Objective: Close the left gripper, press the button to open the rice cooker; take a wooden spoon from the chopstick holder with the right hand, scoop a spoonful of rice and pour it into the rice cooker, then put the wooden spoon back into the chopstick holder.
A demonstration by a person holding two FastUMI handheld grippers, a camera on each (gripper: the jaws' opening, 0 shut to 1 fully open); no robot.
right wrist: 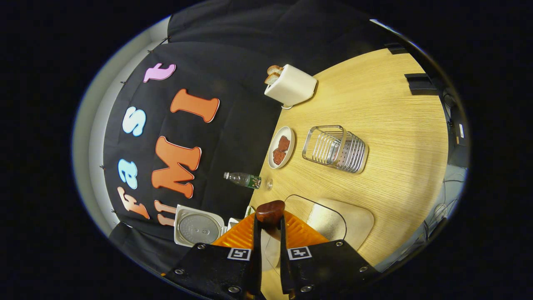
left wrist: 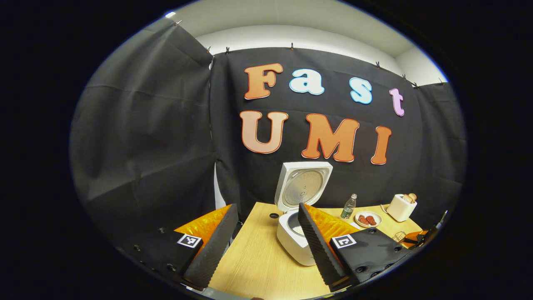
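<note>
The white rice cooker (left wrist: 293, 241) stands on the wooden table (left wrist: 258, 262) with its lid (left wrist: 303, 185) raised upright, and the inner pot shows. My left gripper (left wrist: 266, 207) is open in front of it, its right finger (left wrist: 316, 246) overlapping the cooker's body. In the right gripper view my right gripper (right wrist: 270, 217) is shut on a dark brown wooden spoon (right wrist: 270, 211), whose rounded end sticks out past the fingertips. The metal wire chopstick holder (right wrist: 335, 148) stands apart from it on the table. A shallow clear-rimmed container of pale rice (right wrist: 333, 221) lies just beyond the fingers. The cooker's open lid (right wrist: 198, 228) shows at the lower left.
A white toaster (right wrist: 291, 85) holding bread sits at the table's back edge. A plate of red-brown pieces (right wrist: 282, 148) and a small water bottle (right wrist: 243, 179) stand between the toaster and the cooker. Black cloth walls close in the table's back and sides.
</note>
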